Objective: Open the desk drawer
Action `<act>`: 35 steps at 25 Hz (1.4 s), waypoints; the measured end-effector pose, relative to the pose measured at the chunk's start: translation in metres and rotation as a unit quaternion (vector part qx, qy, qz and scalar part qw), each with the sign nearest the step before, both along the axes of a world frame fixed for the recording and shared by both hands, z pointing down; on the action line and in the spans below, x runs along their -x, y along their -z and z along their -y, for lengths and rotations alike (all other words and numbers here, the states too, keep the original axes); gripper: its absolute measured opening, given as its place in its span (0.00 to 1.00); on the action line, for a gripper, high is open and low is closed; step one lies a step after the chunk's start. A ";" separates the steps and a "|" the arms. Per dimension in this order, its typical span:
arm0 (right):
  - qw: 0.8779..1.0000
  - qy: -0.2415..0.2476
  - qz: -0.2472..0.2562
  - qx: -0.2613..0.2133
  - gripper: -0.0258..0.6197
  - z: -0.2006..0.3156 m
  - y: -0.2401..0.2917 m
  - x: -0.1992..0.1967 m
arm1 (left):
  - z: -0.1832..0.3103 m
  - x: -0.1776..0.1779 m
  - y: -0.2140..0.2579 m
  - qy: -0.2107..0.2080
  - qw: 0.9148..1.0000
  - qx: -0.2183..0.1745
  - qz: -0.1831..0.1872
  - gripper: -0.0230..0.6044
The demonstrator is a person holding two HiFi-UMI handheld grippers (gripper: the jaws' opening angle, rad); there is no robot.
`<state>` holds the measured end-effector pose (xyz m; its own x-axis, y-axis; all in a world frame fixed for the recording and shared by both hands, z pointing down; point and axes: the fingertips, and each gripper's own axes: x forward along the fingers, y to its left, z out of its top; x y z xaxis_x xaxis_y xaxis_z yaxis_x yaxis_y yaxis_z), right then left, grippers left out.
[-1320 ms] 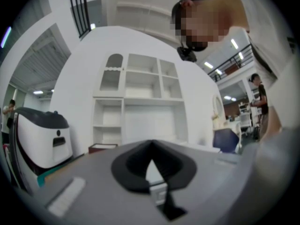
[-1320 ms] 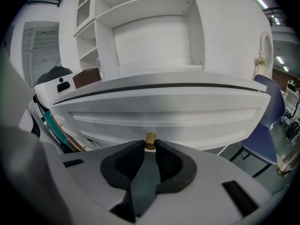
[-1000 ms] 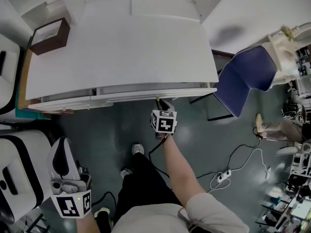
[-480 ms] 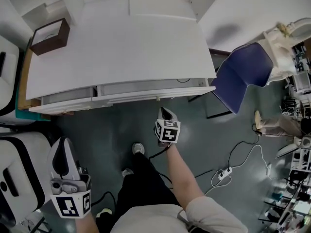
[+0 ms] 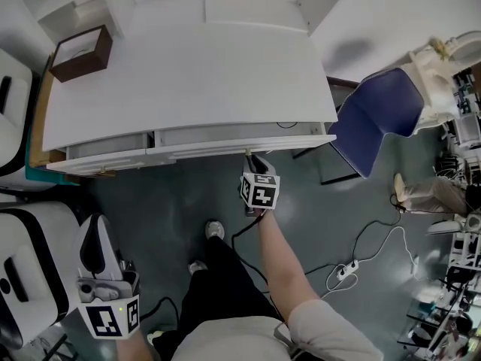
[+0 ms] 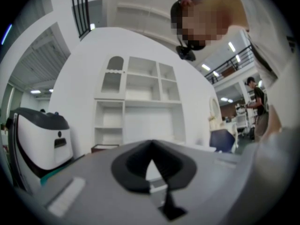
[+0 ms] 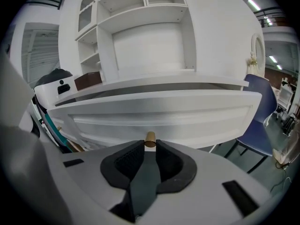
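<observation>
The white desk [image 5: 188, 74] has a wide drawer [image 5: 225, 147] standing a little way out from its front edge. A small brass knob [image 5: 247, 152] sticks out of the drawer front [image 7: 159, 116]. My right gripper [image 5: 252, 158] points down at that knob [image 7: 150, 139]. Its jaws have just been opening, and the knob now sits between the tips of my right gripper [image 7: 150, 147], touching both. My left gripper [image 5: 96, 226] hangs low at the bottom left, far from the desk. In the left gripper view, my left gripper [image 6: 151, 144] is shut on nothing.
A brown box [image 5: 81, 53] sits on the desk's back left corner. A blue chair [image 5: 376, 119] stands to the right of the desk. White machines [image 5: 30, 262] crowd the left side. Cables and a power strip [image 5: 346, 271] lie on the floor, with the person's feet [image 5: 214, 232] below the drawer.
One second ago the right gripper was at the knob. Half a second ago it had drawn back from it, and now it is at the knob again. The left gripper kept still.
</observation>
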<state>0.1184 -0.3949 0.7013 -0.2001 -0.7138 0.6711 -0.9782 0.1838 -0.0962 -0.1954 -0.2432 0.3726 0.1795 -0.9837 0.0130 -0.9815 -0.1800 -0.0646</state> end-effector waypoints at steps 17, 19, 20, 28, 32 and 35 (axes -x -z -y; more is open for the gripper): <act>1.000 -0.002 -0.004 0.014 0.15 0.010 -0.010 0.003 | 0.008 -0.001 -0.005 0.012 1.000 0.005 0.003 0.05; 1.000 0.001 -0.004 0.013 0.15 0.005 -0.009 0.002 | 0.006 -0.002 -0.003 0.012 1.000 0.004 0.003 0.05; 1.000 0.002 -0.003 0.013 0.15 0.001 -0.009 0.001 | 0.005 -0.003 -0.003 0.013 1.000 0.003 0.003 0.05; 1.000 0.002 -0.001 0.016 0.15 -0.031 -0.009 -0.002 | -0.008 -0.006 0.003 0.011 1.000 -0.004 0.001 0.05; 1.000 -0.002 0.004 0.017 0.15 -0.047 -0.010 -0.003 | -0.016 -0.006 0.004 0.010 1.000 -0.005 0.002 0.05; 1.000 0.000 0.004 0.017 0.15 -0.058 -0.009 -0.004 | -0.024 -0.009 0.006 0.007 1.000 -0.007 0.002 0.05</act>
